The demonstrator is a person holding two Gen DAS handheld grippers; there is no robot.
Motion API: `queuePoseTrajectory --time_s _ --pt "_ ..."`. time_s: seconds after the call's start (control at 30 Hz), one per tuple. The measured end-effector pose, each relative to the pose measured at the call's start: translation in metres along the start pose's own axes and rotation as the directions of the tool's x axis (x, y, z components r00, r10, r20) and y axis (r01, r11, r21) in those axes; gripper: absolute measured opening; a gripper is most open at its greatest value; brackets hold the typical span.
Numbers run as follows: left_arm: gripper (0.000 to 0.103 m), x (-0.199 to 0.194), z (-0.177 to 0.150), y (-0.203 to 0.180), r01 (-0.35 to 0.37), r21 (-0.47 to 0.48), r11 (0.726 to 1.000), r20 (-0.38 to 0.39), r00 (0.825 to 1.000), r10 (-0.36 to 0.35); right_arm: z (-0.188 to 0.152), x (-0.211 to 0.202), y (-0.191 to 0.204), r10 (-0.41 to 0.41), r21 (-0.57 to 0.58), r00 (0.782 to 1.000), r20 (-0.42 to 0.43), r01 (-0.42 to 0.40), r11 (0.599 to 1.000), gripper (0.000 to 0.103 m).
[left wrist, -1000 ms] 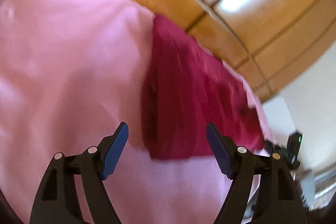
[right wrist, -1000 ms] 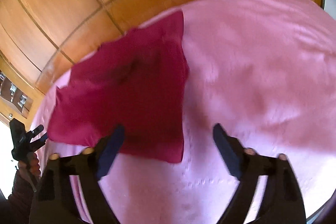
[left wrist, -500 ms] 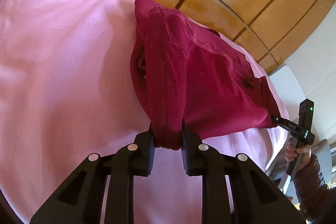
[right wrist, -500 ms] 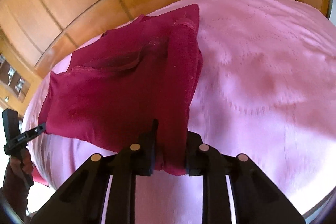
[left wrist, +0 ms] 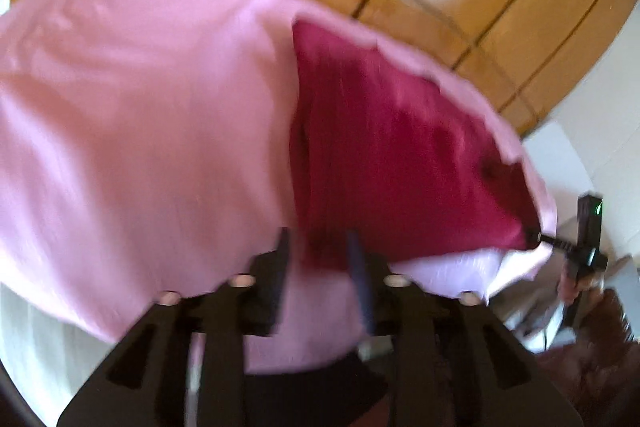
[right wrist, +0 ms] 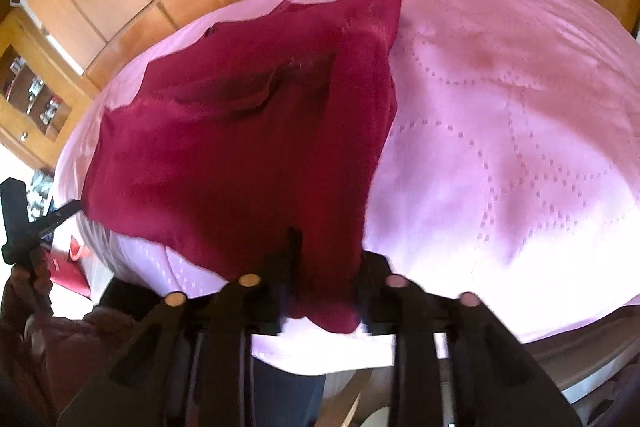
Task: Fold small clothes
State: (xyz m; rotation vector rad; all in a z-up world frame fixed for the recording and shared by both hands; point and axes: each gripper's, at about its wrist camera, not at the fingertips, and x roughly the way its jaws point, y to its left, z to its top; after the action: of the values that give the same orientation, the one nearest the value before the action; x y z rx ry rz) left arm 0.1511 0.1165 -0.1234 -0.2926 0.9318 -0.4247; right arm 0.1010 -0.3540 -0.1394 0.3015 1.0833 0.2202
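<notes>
Both my grippers pinch the crimson garment (right wrist: pixel 240 147).
My left gripper (left wrist: pixel 320 259) and right gripper (right wrist: pixel 326 267) each clamp a near corner above the pink bedspread (right wrist: pixel 520 127).

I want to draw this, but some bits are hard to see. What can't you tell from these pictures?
- What kind of clothing the red garment is: bunched in both views.
- Its near corners: hidden between the fingers of the left gripper and right gripper.
- Left wrist view: motion blur smears the pink bedspread and the cloth's texture.
- Shelf items, right wrist view: too small.
- The person: cut off by the frame edges.
</notes>
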Motion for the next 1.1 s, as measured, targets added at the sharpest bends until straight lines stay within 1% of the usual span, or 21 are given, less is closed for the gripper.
queuePoseTrajectory --time_s 0.03,0.07,0.13,0.2,0.3,0.33,0.4,0.47,0.5,0.57,0.6,0.7,0.77,0.87,1.03,1.1 --pt "0.057 -0.001 0.010 0.000 -0.015 0.003 1.000 0.039 0.999 0.015 0.004 0.000 -0.001 -0.005 0.012 1.000 0.013 0.004 1.000 0.048" --pt "0.058 -0.003 0.015 0.001 -0.019 0.006 1.000 0.062 0.998 0.019 0.007 -0.001 0.000 -0.014 0.016 1.000 0.026 0.013 1.000 0.052" --pt "0.058 0.003 0.029 0.001 -0.005 0.020 1.000 0.078 0.997 0.003 0.015 -0.003 0.000 -0.038 0.013 0.997 0.060 0.038 0.999 0.052" --pt "0.058 0.015 0.044 -0.002 -0.008 0.050 0.999 0.083 0.997 0.004 0.027 -0.004 0.001 -0.072 0.010 0.993 0.095 0.071 0.997 0.052" --pt "0.058 0.040 0.058 -0.006 0.006 0.076 0.997 0.054 0.998 -0.010 0.047 -0.001 -0.003 -0.126 0.021 0.982 0.139 0.125 0.992 0.053" --pt "0.058 0.046 0.061 -0.006 0.023 0.078 0.997 0.039 0.999 -0.027 0.053 0.001 -0.004 -0.132 0.027 0.980 0.145 0.130 0.991 0.053" --pt "0.058 0.062 0.068 -0.009 0.019 0.071 0.997 0.023 1.000 -0.021 0.060 0.004 -0.007 -0.139 0.016 0.978 0.157 0.139 0.990 0.053" --pt "0.058 0.069 0.071 -0.011 0.015 0.083 0.996 0.019 1.000 -0.017 0.067 0.010 -0.009 -0.142 0.012 0.978 0.155 0.142 0.990 0.051" --pt "0.058 0.074 0.071 -0.013 -0.008 0.094 0.996 0.017 1.000 0.006 0.070 0.015 -0.008 -0.140 0.013 0.978 0.153 0.139 0.990 0.050" --pt "0.058 0.081 0.072 -0.019 -0.023 0.113 0.993 0.004 1.000 0.023 0.073 0.024 -0.006 -0.135 0.016 0.980 0.144 0.134 0.991 0.046" --pt "0.058 0.083 0.072 -0.022 -0.026 0.119 0.993 0.002 1.000 0.026 0.073 0.030 -0.004 -0.135 0.012 0.981 0.136 0.134 0.991 0.039" --pt "0.058 0.087 0.069 -0.033 -0.072 0.172 0.983 0.018 0.997 0.070 0.072 0.042 0.000 -0.170 -0.004 0.977 0.128 0.172 0.985 0.033" --pt "0.058 0.087 0.065 -0.040 -0.103 0.205 0.973 0.038 0.995 0.097 0.069 0.043 0.001 -0.179 -0.005 0.974 0.135 0.182 0.983 0.032" --pt "0.058 0.088 0.060 -0.050 -0.162 0.261 0.952 0.069 0.986 0.150 0.067 0.045 0.001 -0.190 -0.008 0.972 0.137 0.193 0.981 0.033" --pt "0.058 0.088 0.051 -0.060 -0.204 0.315 0.927 0.095 0.979 0.183 0.068 0.050 0.004 -0.208 -0.004 0.968 0.142 0.211 0.978 0.034" --pt "0.058 0.089 0.049 -0.063 -0.213 0.322 0.922 0.096 0.977 0.192 0.067 0.051 0.003 -0.211 0.003 0.966 0.148 0.213 0.977 0.034"
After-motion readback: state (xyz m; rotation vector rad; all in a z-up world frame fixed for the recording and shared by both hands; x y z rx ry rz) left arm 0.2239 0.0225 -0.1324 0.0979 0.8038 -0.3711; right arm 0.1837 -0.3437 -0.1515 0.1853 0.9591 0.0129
